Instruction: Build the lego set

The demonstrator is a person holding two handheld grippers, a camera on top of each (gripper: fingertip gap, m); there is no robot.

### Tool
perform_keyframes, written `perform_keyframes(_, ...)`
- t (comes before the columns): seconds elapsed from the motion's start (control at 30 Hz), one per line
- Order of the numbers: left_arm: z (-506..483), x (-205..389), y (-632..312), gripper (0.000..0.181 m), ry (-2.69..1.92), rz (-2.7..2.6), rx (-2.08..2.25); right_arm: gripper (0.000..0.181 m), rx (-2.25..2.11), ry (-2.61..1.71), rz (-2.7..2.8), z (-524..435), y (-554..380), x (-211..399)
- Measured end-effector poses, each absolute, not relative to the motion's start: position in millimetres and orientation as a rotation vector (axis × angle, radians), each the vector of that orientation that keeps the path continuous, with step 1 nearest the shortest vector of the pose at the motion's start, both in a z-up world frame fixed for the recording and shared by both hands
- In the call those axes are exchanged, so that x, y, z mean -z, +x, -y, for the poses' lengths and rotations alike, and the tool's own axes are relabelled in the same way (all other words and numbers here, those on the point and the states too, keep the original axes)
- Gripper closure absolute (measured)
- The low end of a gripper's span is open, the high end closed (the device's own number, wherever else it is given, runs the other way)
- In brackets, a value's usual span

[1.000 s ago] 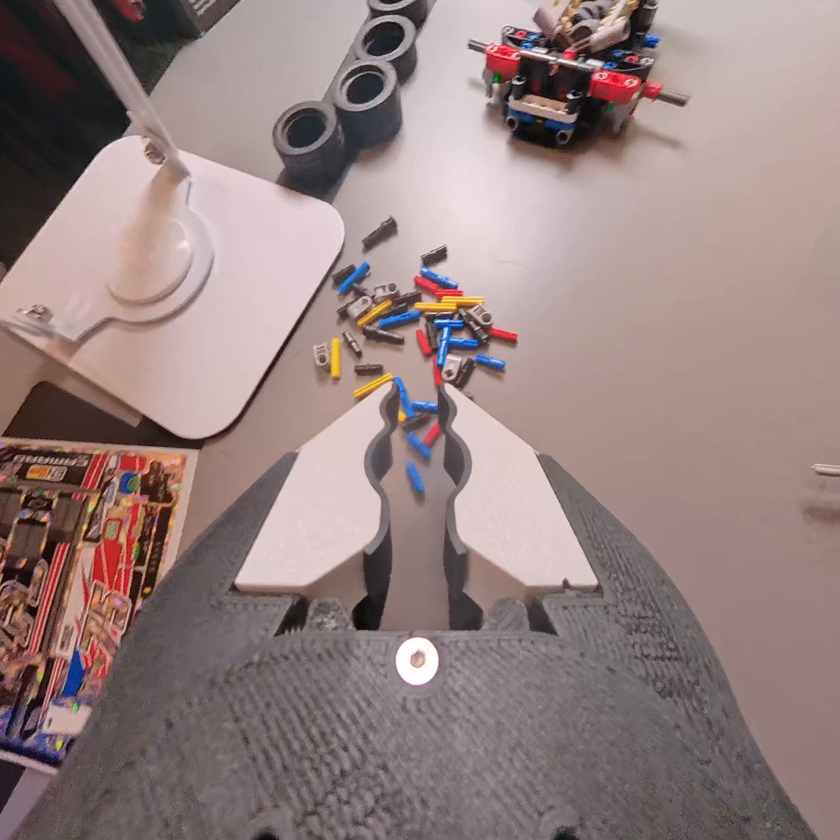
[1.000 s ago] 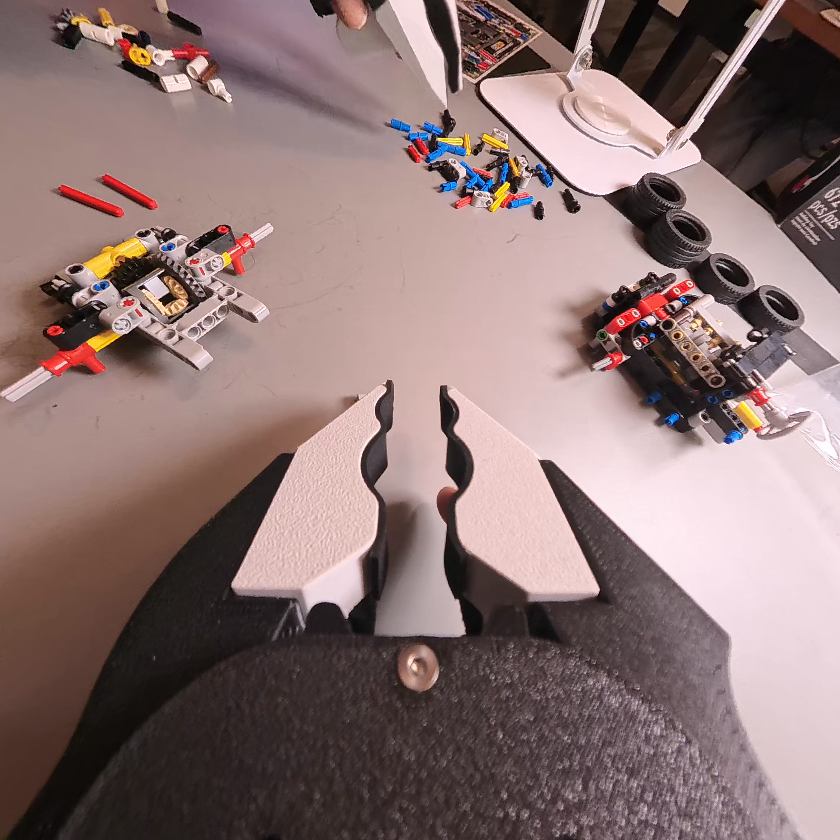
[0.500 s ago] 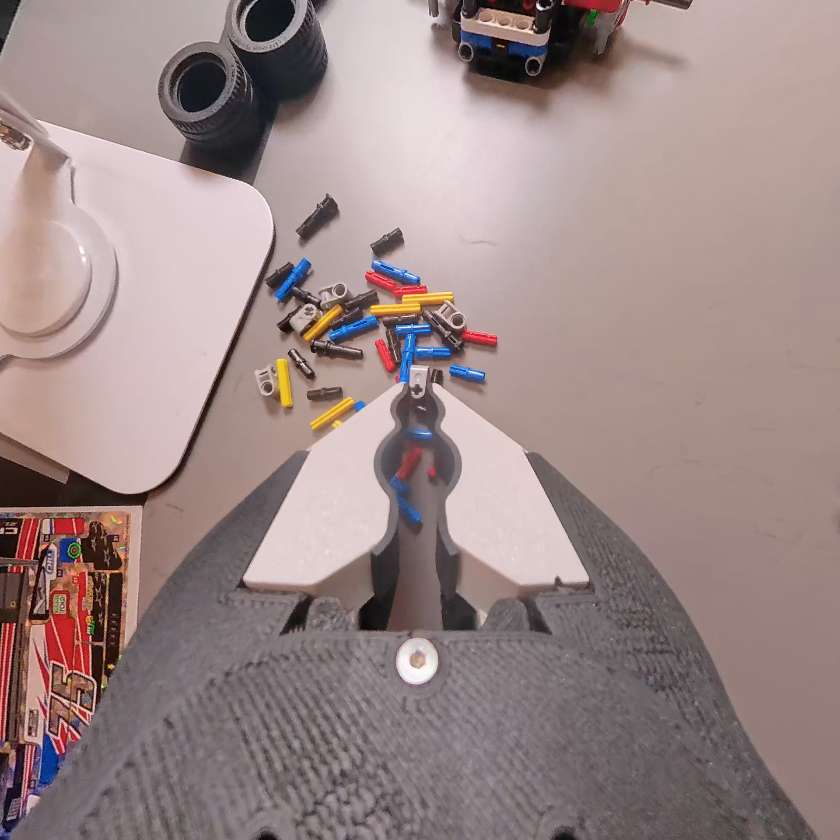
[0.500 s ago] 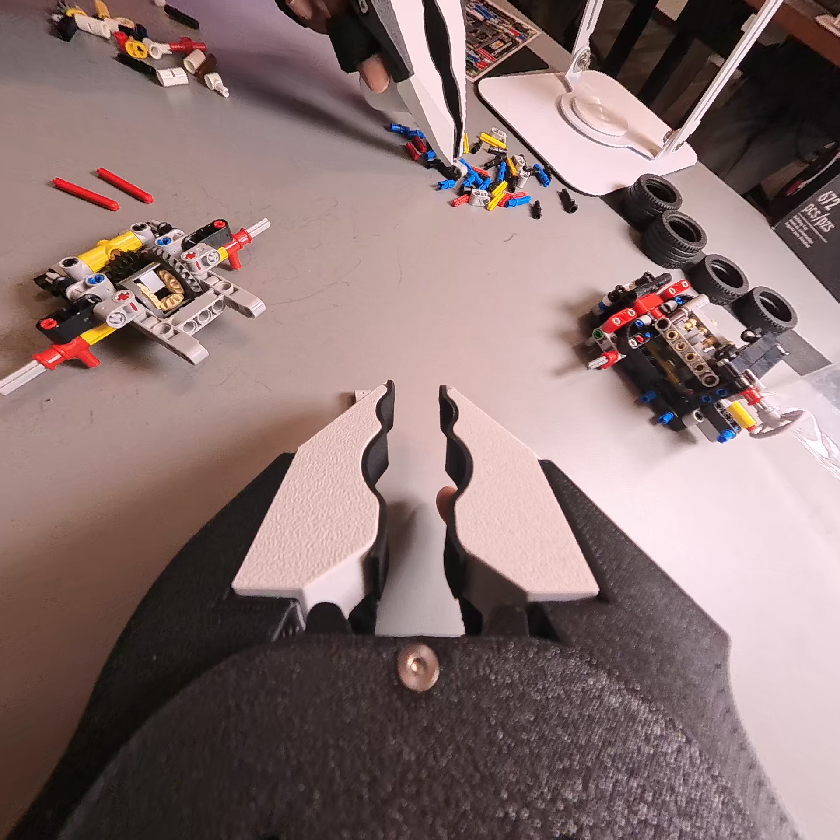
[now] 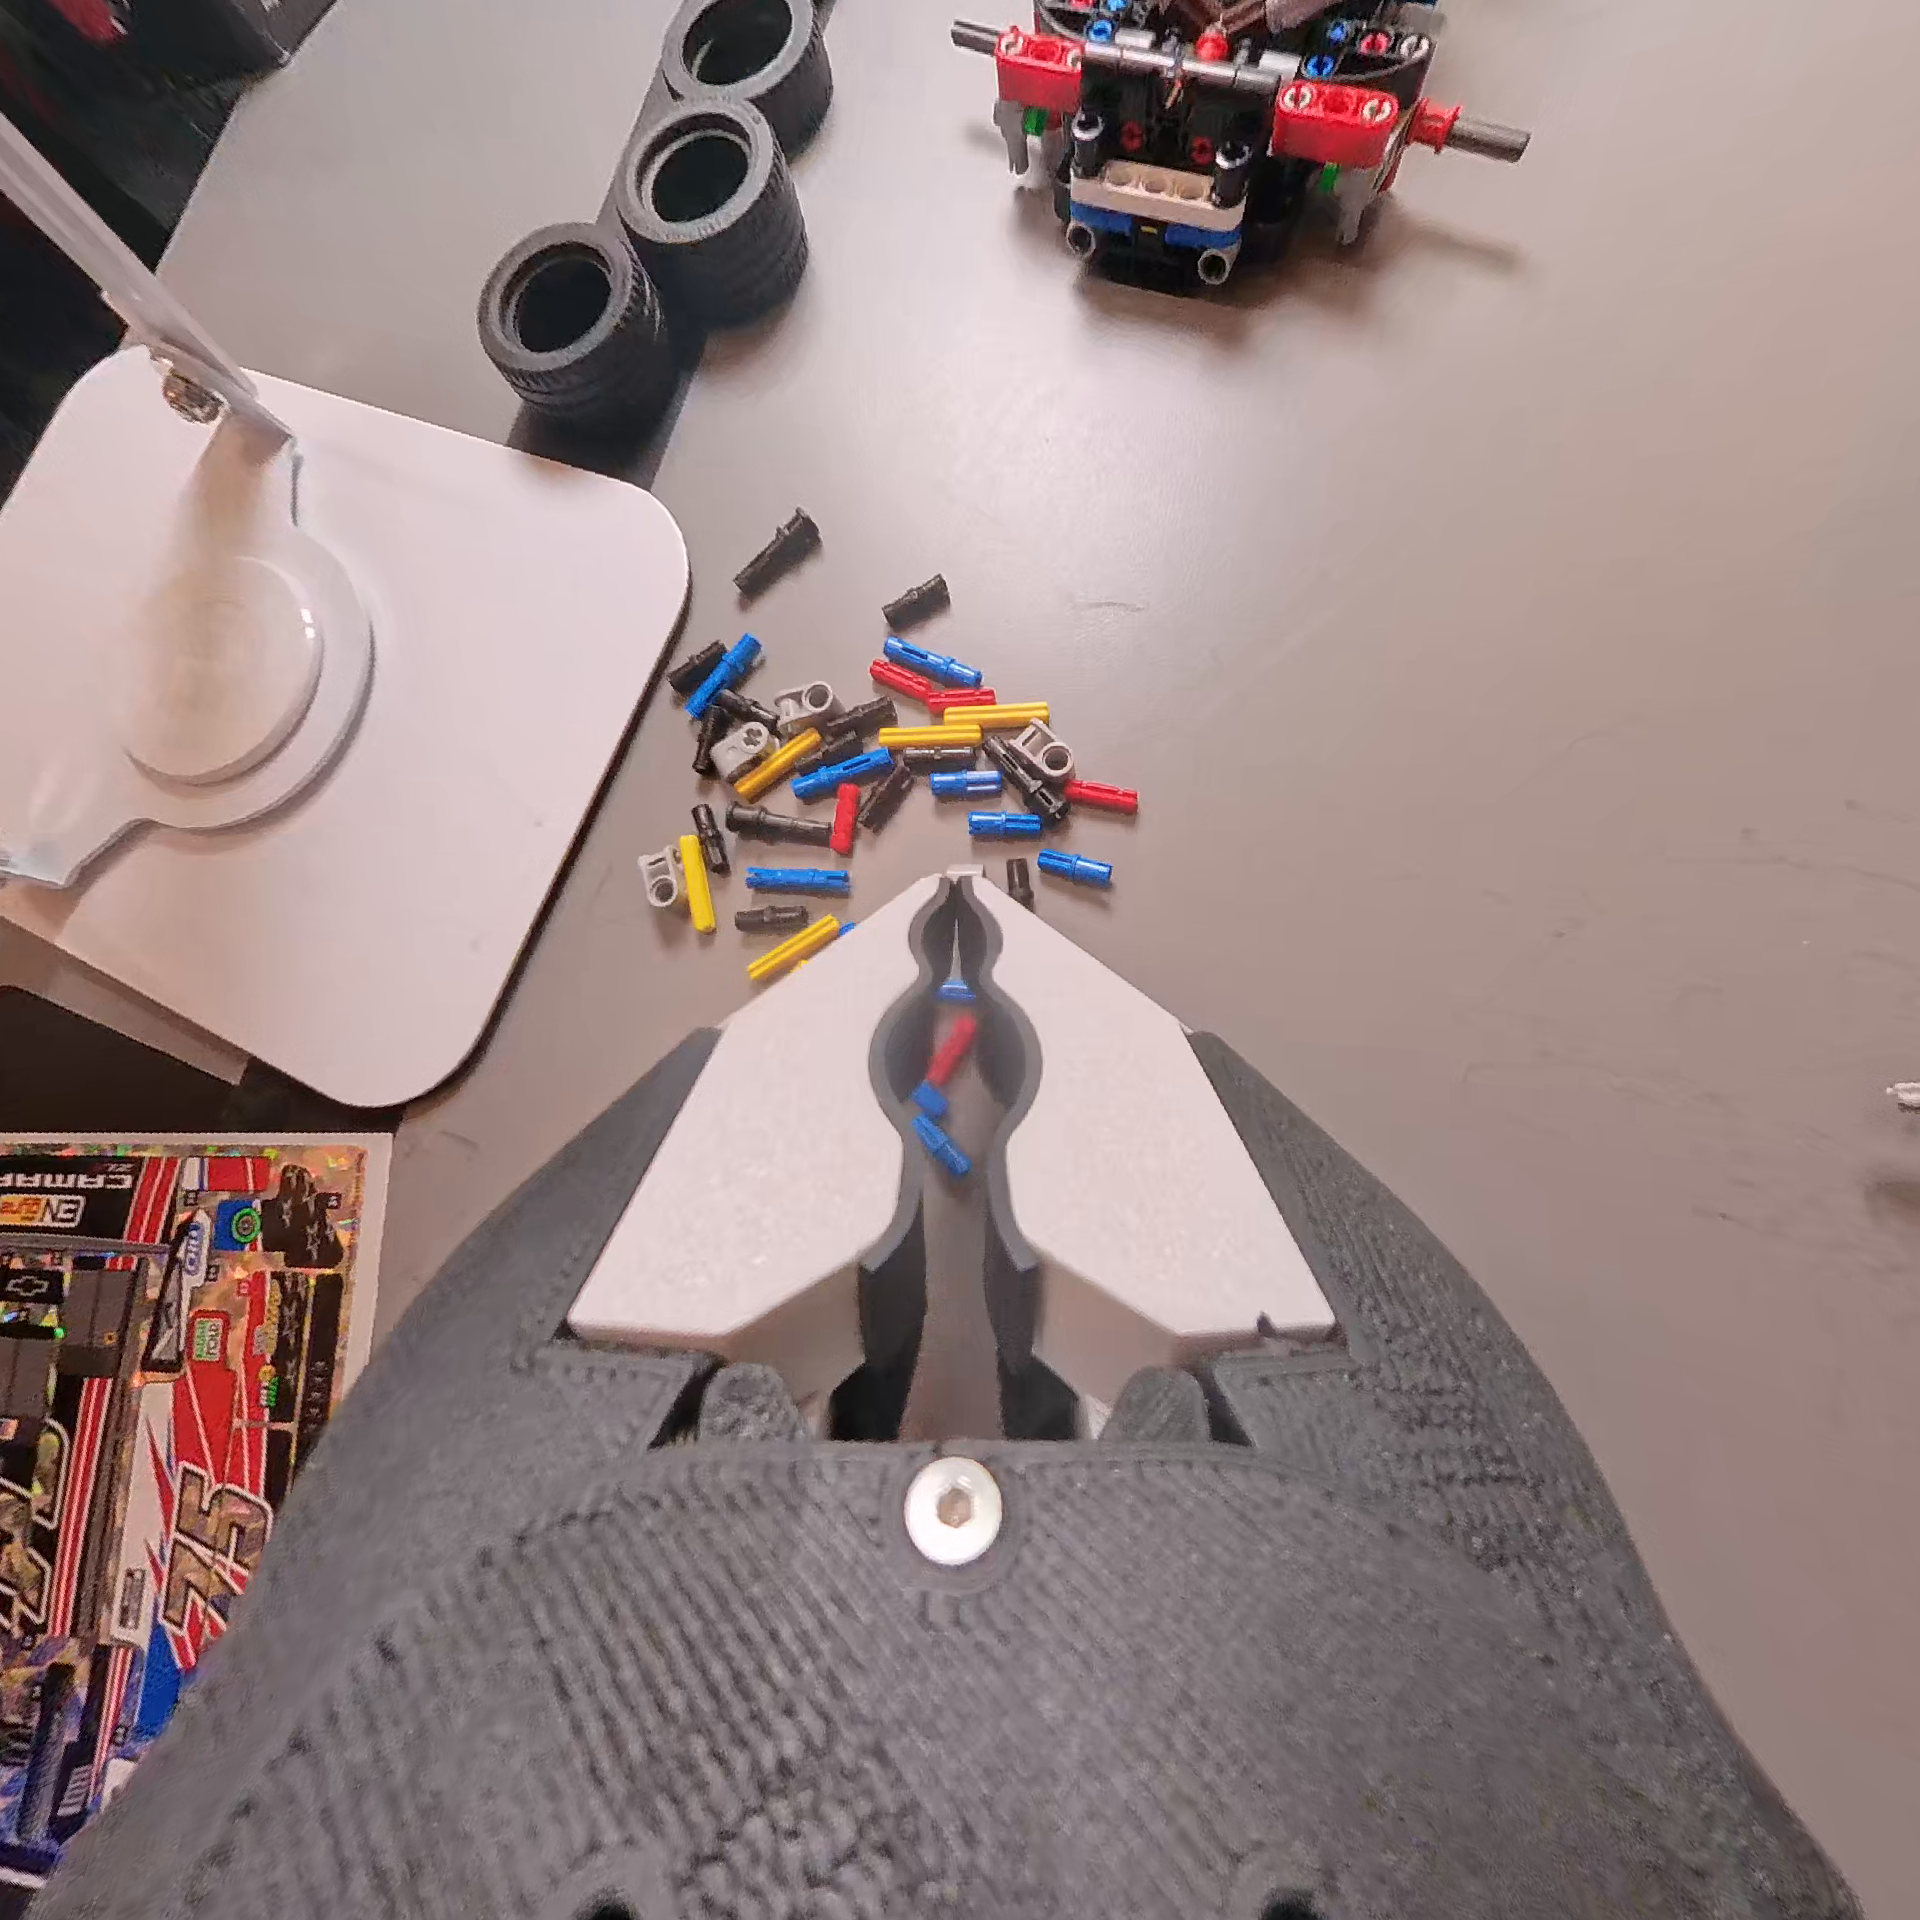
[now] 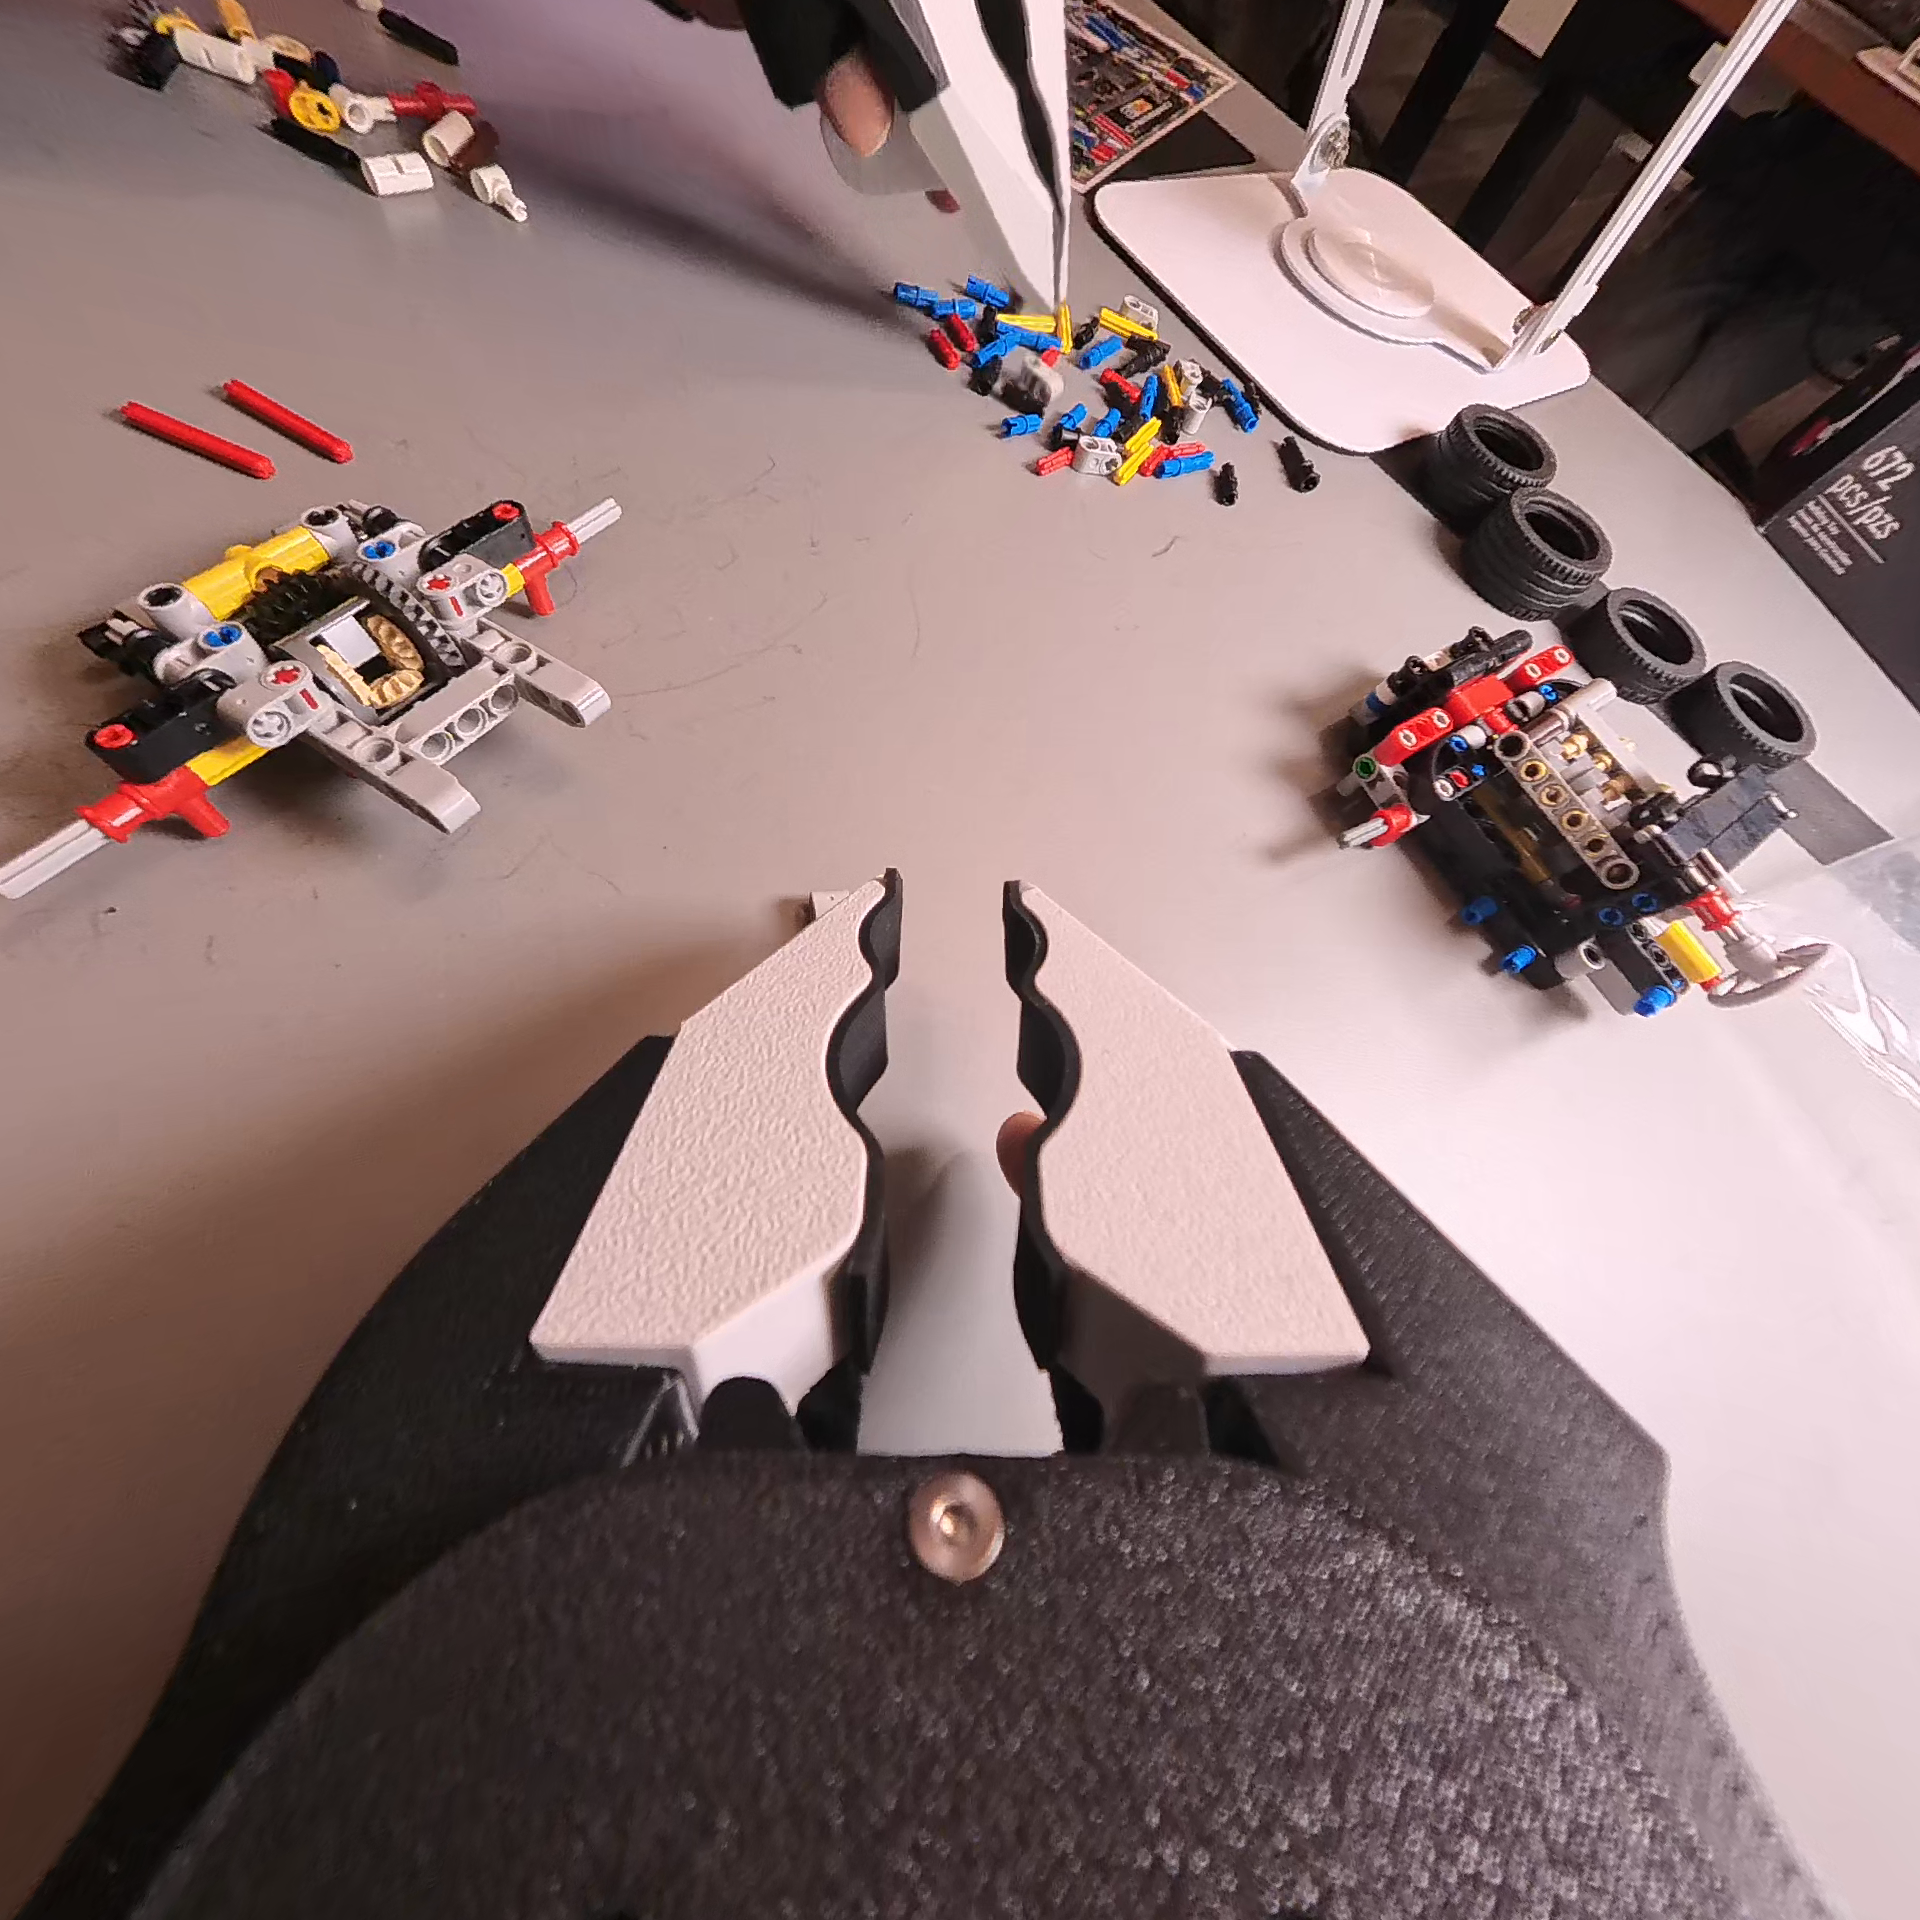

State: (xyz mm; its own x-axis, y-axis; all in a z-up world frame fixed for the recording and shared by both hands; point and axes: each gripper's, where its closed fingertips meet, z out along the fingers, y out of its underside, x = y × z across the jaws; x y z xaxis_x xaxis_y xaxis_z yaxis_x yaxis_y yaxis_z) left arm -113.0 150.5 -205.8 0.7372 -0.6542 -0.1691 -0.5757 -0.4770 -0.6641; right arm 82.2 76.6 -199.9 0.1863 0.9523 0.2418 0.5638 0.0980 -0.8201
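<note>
The left gripper (image 5: 958, 883) points down over the pile of pins (image 5: 883, 748), tips pinched on a small grey piece (image 5: 966, 871). The right gripper (image 6: 951, 894) rests apart, holding nothing.

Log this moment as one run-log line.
left gripper: shut on small grey piece, tips at pin pile | right gripper: open, empty, above table | chassis: untouched

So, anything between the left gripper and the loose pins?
Nothing visible. The left gripper is down in the pin pile, shut on a grey piece; the lamp base sits off to its side.
</note>
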Motion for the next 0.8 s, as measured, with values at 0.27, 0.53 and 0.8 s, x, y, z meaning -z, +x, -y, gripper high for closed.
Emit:
perform_keyframes(0.27, -139.5, 177.8, -94.0, 0.181, -2.106, -0.884, 0.263, 0.163, -0.548, -1.568, 1.485, -76.4, 82.0, 198.3)
perform_keyframes(0.53, -97.7, 174.4, -29.2, 0.181, -1.973, -1.025, 0.504, 0.163, -0.542, -1.564, 1.480, -77.0, 82.4, 197.1)
perform_keyframes(0.8, -93.8, 195.1, -38.2, 0.181, -2.071, -1.012, 0.344, 0.163, -0.536, -1.562, 1.473, -78.4, 83.5, 195.9)
